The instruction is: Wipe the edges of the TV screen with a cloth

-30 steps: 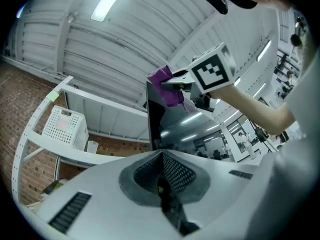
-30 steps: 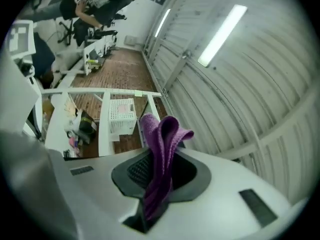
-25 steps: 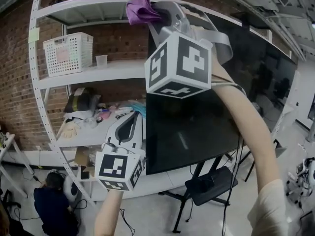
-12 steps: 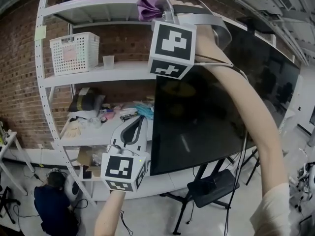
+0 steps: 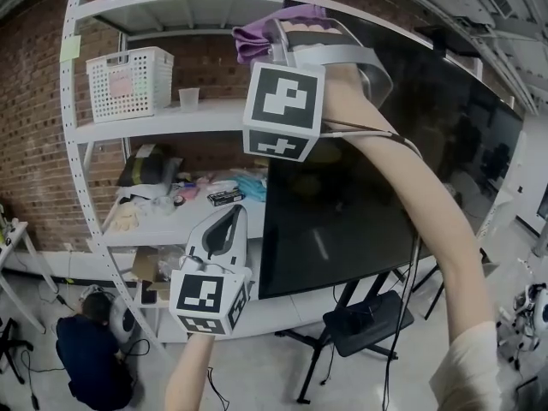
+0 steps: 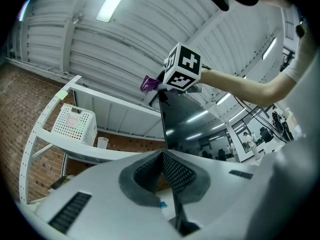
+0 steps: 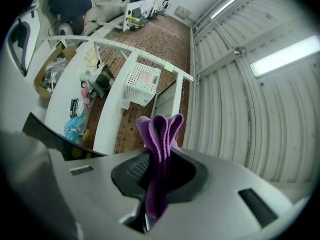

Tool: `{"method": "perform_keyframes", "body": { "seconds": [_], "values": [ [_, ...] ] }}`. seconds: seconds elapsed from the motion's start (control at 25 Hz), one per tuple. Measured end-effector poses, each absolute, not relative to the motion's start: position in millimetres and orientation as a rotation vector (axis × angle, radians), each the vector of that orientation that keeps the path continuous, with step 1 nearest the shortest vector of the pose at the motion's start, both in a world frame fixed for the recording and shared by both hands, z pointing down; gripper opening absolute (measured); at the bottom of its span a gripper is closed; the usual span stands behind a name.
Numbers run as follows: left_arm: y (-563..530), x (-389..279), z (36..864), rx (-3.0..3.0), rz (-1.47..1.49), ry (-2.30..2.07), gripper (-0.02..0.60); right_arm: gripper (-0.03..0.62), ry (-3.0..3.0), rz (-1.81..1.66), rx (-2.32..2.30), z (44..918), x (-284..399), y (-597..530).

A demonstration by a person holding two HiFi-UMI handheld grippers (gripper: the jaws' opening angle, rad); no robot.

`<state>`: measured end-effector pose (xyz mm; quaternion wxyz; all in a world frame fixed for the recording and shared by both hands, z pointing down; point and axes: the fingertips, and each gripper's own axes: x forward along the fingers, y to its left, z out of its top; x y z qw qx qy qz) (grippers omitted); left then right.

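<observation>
A large black TV screen [image 5: 394,169] stands on a wheeled stand at the right of the head view. My right gripper [image 5: 274,37] is raised to the TV's top left corner, shut on a purple cloth [image 5: 255,39] that bunches out past its jaws. In the right gripper view the purple cloth [image 7: 159,149] is pinched between the pads and folds upward. My left gripper [image 5: 224,229] hangs low beside the TV's left edge, shut with nothing held. From the left gripper view the TV screen [image 6: 190,126] and the cloth [image 6: 148,83] show ahead.
A white metal shelf rack [image 5: 81,144] stands left of the TV against a brick wall, holding a white basket [image 5: 128,84], a plastic cup [image 5: 188,99] and clutter. A person in dark clothes [image 5: 90,362] crouches on the floor at lower left. The TV stand base [image 5: 364,324] sits below.
My right gripper with the cloth has shifted along the TV's top left corner and its marker cube has turned. The left gripper stays low beside the screen.
</observation>
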<state>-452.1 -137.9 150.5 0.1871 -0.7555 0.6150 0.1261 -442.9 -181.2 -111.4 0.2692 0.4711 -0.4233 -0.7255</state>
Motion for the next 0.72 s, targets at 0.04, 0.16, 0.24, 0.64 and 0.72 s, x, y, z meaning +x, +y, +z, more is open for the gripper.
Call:
{"method": "perform_keyframes", "body": {
  "seconds": [0.04, 0.16, 0.24, 0.64, 0.72],
  "values": [
    [-138, -454, 153, -2.129, 0.354, 1.742, 0.015, 0.052, -1.155, -1.946, 1.264, -105, -443, -181],
    [-137, -458, 162, -2.134, 0.356, 1.772, 0.015, 0.052, -1.224, -1.91, 1.228, -84, -443, -181],
    [-135, -461, 167, -2.134, 0.361, 1.792, 0.015, 0.052, -1.285, -1.88, 1.194, -66, -443, -181],
    [-115, -492, 206, -2.101, 0.398, 1.928, 0.015, 0.052, -1.608, -1.664, 1.132, 53, -443, -186],
    [-110, -497, 215, -2.093, 0.401, 1.921, 0.015, 0.052, -1.679, -1.599, 1.116, 82, -445, -189]
  ]
}}
